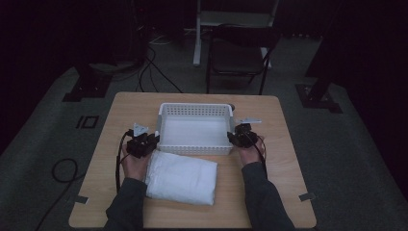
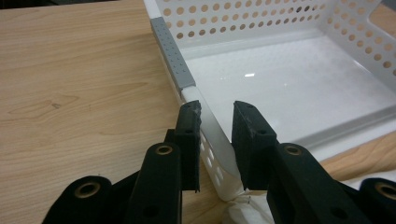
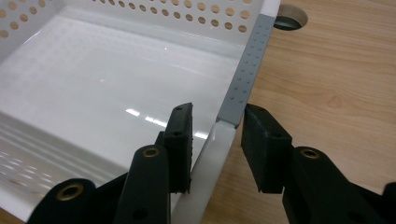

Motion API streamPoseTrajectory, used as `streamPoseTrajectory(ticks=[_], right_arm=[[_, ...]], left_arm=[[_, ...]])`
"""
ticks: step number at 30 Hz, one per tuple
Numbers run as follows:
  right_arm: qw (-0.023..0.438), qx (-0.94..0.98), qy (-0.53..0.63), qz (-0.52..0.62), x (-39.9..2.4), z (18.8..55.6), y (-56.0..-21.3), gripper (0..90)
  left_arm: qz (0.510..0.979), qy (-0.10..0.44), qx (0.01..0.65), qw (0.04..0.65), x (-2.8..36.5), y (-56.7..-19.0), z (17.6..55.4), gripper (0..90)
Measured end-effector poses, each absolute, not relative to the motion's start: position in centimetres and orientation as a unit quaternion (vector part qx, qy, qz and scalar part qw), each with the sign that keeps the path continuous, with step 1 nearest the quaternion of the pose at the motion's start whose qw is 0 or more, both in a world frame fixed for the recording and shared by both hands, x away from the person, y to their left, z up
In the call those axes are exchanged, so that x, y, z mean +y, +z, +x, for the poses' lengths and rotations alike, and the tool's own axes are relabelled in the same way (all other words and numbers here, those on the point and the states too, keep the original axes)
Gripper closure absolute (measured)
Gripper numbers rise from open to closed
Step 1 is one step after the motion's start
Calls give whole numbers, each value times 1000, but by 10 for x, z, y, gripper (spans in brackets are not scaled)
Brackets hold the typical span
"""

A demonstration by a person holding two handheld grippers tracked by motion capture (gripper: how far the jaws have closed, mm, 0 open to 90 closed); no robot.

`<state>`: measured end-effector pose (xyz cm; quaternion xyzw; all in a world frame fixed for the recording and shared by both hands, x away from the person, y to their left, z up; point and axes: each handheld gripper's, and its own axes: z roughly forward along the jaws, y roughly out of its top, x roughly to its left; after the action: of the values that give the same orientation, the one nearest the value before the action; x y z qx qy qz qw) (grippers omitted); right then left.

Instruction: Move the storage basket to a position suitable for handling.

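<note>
Dim room, floor and bg mostly too dark to read; a chair (image 1: pixel 236 57) sits beyond the table, its upper part lost in shadow.

Wooden table (image 1: pixel 115 125) fills the mid of the high view, near edge partly cut off by the person's sleeves.

White perforated basket (image 1: pixel 195 111) sits at the table's centre-back, nothing inside it. It has grey dotted grip strips on both short rims, seen close in the left gripper view (image 2: pixel 173 51) and the right gripper view (image 3: pixel 247 70). The far corners run out of frame in both gripper views.

Folded white towel (image 1: pixel 182 177) lies on the table just in front of the basket, touching or almost touching its near wall; can't tell which. In the left gripper view only a crumpled bit (image 2: pixel 243 212) peeks out between the jaws, at the bottom edge.

Left gripper (image 1: pixel 143 140) is at the basket's left wall, near the front corner. Jaws straddle the rim and are clenched on it: one pad outside, one inside.

Right gripper (image 1: pixel 240 136) is at the basket's right wall. Jaws straddle the rim just below the grey strip; the outer pad meets the strip's end, while a gap shows at the inner pad, so no firm clamp is visible.

Small round hole (image 3: pixel 289 18) in the tabletop behind the basket's right corner, half cut off.
</note>
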<state>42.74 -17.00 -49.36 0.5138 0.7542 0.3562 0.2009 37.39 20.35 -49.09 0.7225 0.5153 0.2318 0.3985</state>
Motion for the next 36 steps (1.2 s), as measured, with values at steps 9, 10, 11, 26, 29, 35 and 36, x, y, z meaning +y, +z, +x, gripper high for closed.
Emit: streamPoseTrajectory(ticks=[9, 10, 11, 26, 29, 35, 36], right_arm=[[198, 758, 355, 511, -167, 437, -493, 641], [197, 758, 355, 511, -167, 437, -493, 639], [197, 757, 356, 510, -167, 437, -493, 630], [238, 748, 381, 488, -178, 384, -469, 384], [241, 747, 391, 481, -179, 364, -468, 373], [211, 761, 406, 460, -170, 331, -476, 370], [202, 766, 406, 456, -167, 327, -480, 371]], left_arm=[[724, 235, 517, 391, 204, -490, 378, 719], [724, 234, 517, 392, 204, -490, 378, 717], [723, 233, 517, 393, 204, -490, 378, 698], [708, 239, 518, 416, 222, -466, 342, 464], [710, 239, 516, 414, 223, -468, 329, 452], [719, 223, 510, 417, 222, -474, 304, 453], [723, 218, 508, 413, 221, -476, 300, 453]])
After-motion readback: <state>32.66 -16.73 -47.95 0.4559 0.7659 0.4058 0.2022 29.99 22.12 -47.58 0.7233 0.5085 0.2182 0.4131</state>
